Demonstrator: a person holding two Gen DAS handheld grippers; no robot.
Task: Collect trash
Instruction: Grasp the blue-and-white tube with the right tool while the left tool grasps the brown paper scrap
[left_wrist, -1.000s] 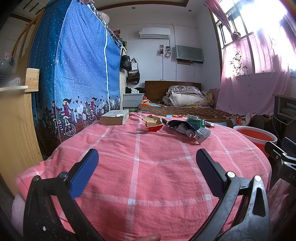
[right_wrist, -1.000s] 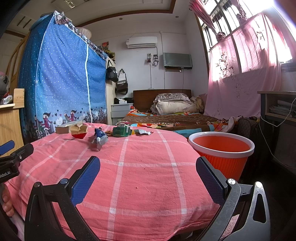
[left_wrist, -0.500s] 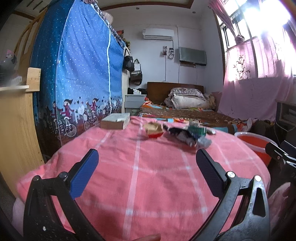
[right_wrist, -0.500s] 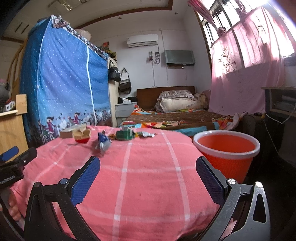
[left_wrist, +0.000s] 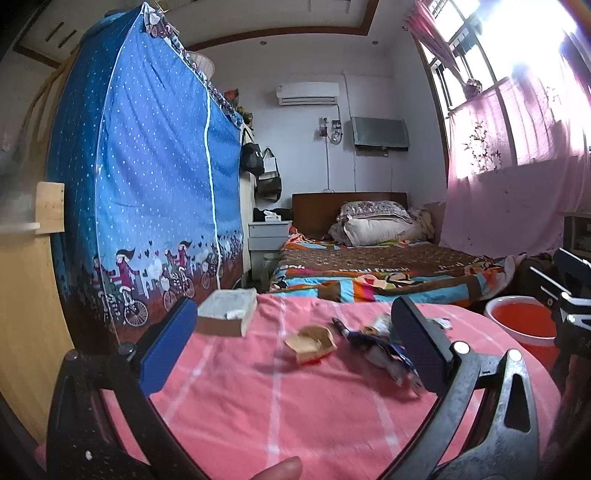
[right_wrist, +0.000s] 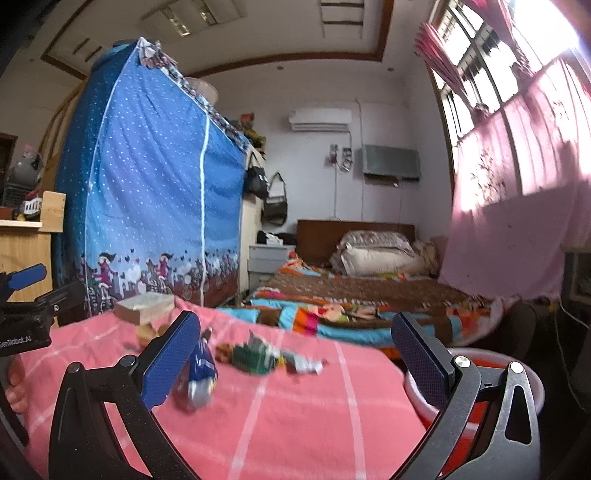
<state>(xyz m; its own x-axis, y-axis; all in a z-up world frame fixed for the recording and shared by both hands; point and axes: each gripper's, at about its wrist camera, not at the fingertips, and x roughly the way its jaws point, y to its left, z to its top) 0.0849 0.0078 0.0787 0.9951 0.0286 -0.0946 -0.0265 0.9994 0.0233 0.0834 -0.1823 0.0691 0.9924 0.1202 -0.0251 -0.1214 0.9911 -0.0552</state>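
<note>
Now both grippers have closed in on the litter: the left gripper, jaws spread and empty, frames the crumpled carton and blue wrapper on the pink cloth; the right gripper gapes empty beside the red bin, so picking can begin.

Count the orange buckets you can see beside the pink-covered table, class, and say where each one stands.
1. The orange bucket stands on the floor at the right edge of the pink table, partly hidden behind the right gripper. Others could be hidden.
</note>
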